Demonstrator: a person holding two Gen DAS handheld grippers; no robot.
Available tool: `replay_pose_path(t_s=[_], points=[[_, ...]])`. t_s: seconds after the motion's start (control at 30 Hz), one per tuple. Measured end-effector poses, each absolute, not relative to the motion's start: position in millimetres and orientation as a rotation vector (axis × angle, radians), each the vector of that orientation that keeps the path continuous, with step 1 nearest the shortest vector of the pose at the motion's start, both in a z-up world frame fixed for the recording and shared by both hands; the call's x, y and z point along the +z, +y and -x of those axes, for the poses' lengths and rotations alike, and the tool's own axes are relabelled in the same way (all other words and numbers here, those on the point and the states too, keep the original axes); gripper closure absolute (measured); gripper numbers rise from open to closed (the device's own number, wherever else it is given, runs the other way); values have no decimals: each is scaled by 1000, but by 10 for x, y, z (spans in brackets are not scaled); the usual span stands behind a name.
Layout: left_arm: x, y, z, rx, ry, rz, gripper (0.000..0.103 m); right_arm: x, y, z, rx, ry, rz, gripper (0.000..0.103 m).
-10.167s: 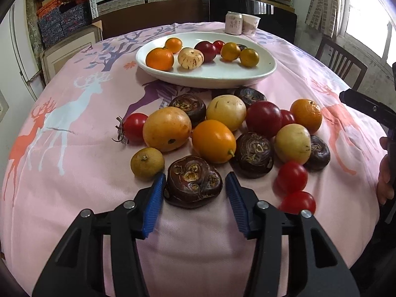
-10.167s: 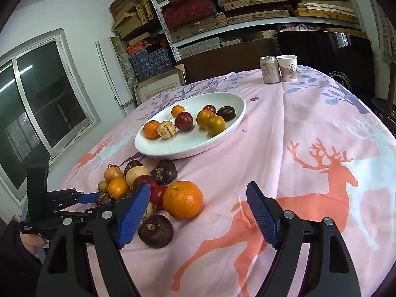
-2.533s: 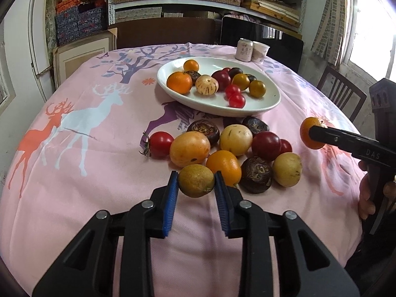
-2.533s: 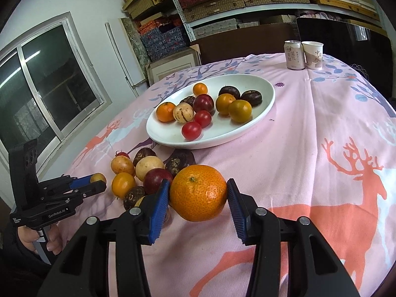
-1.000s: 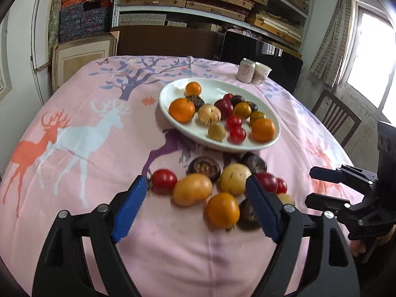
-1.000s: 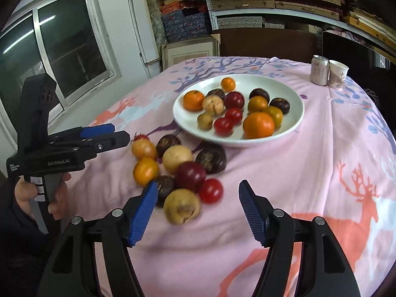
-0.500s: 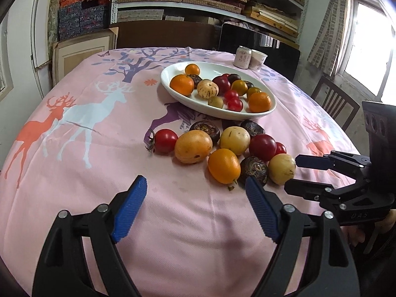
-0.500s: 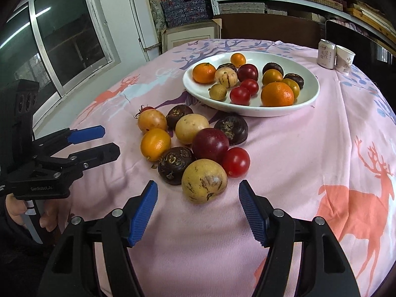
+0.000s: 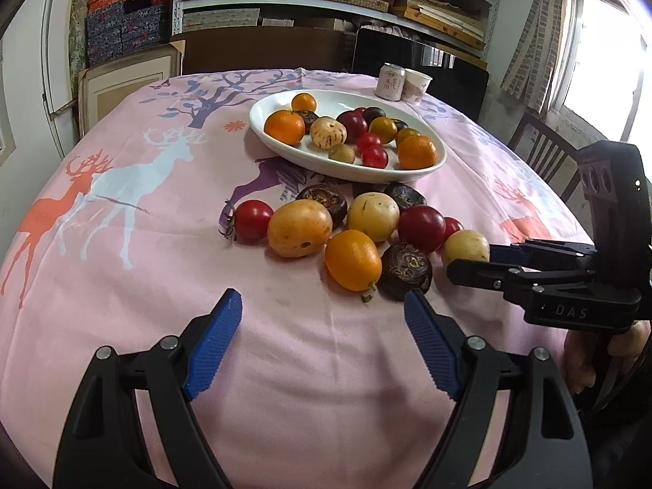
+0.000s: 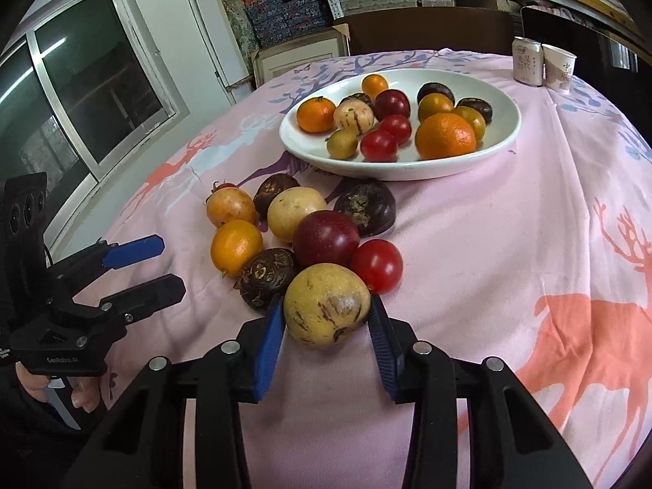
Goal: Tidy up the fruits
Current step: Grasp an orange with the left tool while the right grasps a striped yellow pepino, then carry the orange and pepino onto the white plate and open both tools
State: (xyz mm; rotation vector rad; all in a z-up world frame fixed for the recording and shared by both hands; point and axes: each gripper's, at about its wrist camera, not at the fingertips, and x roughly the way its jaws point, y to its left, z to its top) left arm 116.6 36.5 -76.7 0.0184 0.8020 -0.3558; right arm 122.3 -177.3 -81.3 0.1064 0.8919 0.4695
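Observation:
A white oval plate [image 9: 277, 148] [image 10: 501, 144] holds several fruits: oranges, tomatoes, dark ones. In front of it a loose heap lies on the pink cloth: a stemmed tomato [image 9: 252, 219], an orange fruit [image 9: 352, 260] and dark wrinkled fruits [image 9: 410, 271]. My right gripper [image 10: 326, 322] has its blue pads against both sides of a yellow speckled fruit [image 10: 326, 305] [image 9: 465, 247] at the heap's near edge. My left gripper [image 9: 322, 326] is open and empty, just short of the orange fruit.
A drink can [image 9: 389, 81] and a paper cup [image 9: 416, 85] stand behind the plate. A wooden chair [image 9: 542, 155] is at the table's right. Shelves of boxes line the back wall. A window [image 10: 81, 93] is at the left.
My right gripper has moved forward and closed its jaws around the yellow speckled fruit. My left gripper stays open and has moved a little closer to the heap.

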Motion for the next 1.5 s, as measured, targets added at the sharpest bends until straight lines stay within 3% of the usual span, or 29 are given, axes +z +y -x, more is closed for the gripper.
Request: replay_pose_path(t_s=[0.07,0.2,0.33,0.53,0.7,0.8,0.87,1.0,1.03,1.07,1.5], points=[[-771,275,-1185,-352,804,-44,23,-787,-1892,-1215,455,868,-115,62],[-883,162,-1348,-308,862,-83,51,-802,-2153,-1256,422,863,-170,61],[-934,80,-1437,-305,883,-85,54,-819,-2242,-1258,444,858,-208,61],[-926,-66,-1496,-310,897,-99,68,-808,-2214,-1235,469,848,-199,61],[-927,-130,-1573,-301,908,-105,67,-794,-2237,-1209,487,835,-212,61],[-934,-117,-1636,-252,915,-93,43,-787,-2245,-1200,496,829,-218,61],[-920,-102,-1653,-243,908,-87,39,-783,-2256,-1188,503,825,-226,61],[-930,-116,-1704,-236,917,-91,43,-779,-2252,-1176,510,822,-228,61],[-941,-118,-1709,-249,925,-87,49,-779,-2254,-1174,512,821,-229,61],[-956,-130,-1708,-259,933,-91,64,-777,-2260,-1169,512,819,-232,61],[-813,26,-1308,-319,852,-46,65,-738,-2297,-1134,521,786,-246,61]])
